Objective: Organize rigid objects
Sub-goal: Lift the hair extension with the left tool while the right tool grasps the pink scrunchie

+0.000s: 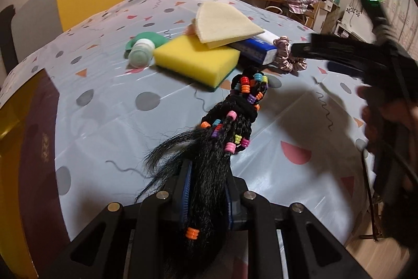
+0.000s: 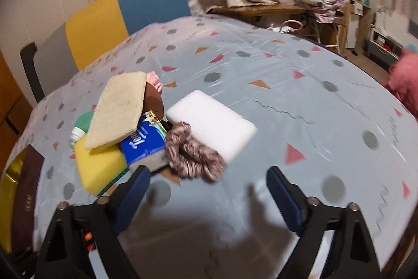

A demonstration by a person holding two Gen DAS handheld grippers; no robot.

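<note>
Gripping a black hairpiece (image 1: 230, 132) strung with coloured beads, the left gripper (image 1: 206, 190) has its blue pads pinched tight on the loose hair end, and the braided part sticks out ahead of it above the table (image 1: 104, 122). The right gripper (image 2: 209, 190) stands wide apart with nothing between its fingers, above bare cloth near the table's near edge; in the left wrist view it comes in blurred from the right, tips close to the scrunchie (image 1: 284, 56).

The other things lie in a heap toward the table's left side. A yellow sponge (image 2: 100, 166) sits at the bottom, with a blue box (image 2: 142, 143) leaning on it and a beige cloth (image 2: 117, 109) draped over both. A green and white bottle (image 1: 141, 51) lies just beside the sponge, toward the left edge. The scrunchie touches the box and overlaps a white block (image 2: 214, 122), which lies flat nearer the middle of the table. A brown thing (image 2: 154, 101) pokes out behind the cloth; what it is I cannot tell.
</note>
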